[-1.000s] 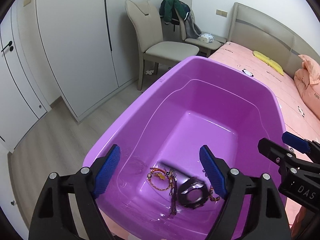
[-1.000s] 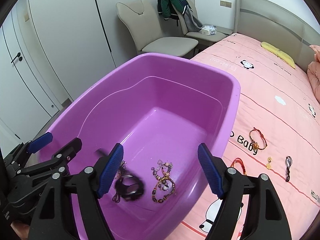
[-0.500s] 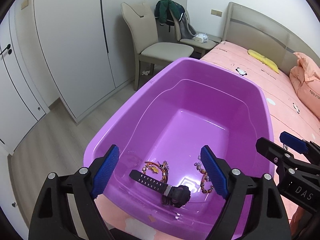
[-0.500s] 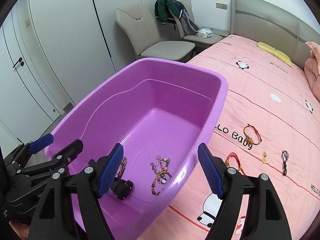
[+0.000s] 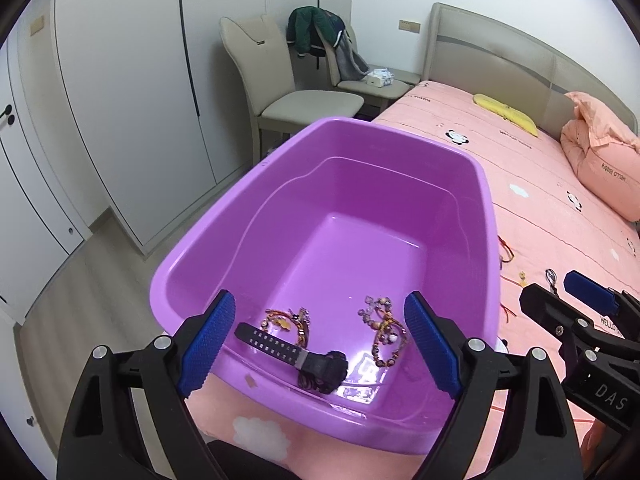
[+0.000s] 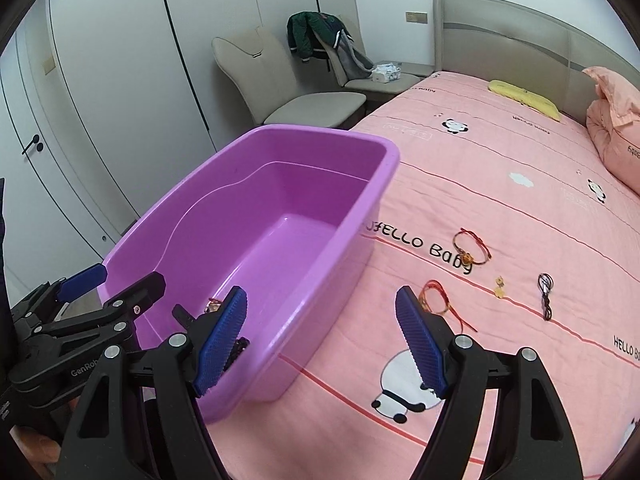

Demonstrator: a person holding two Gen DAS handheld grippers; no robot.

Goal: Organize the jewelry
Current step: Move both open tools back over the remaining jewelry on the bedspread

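In the left wrist view, the left tool is hanging with its blue pads spread wide and gripping nothing, above the near end of the purple plastic tub. The tub is sitting on the pink bed. Inside it, at the near end, a black wristwatch is lying with its strap stretched out to the left. A beaded bracelet with orange pieces is lying just beyond the strap, and a second beaded bracelet is lying to the right of the watch. The right tool is showing at the right edge, over the bedspread.

In the right wrist view, the right tool is likewise standing wide apart and empty, straddling the tub's near right wall, one pad over the tub and one over the bed. On the bedspread to the right of the tub, a red cord bracelet with a gold charm is lying far out, another red cord bracelet is lying nearer, just beside the right pad, a small gold charm is sitting between them, and a dark cord piece is lying farthest right. The left tool is showing at the left edge, its spread unclear from here.
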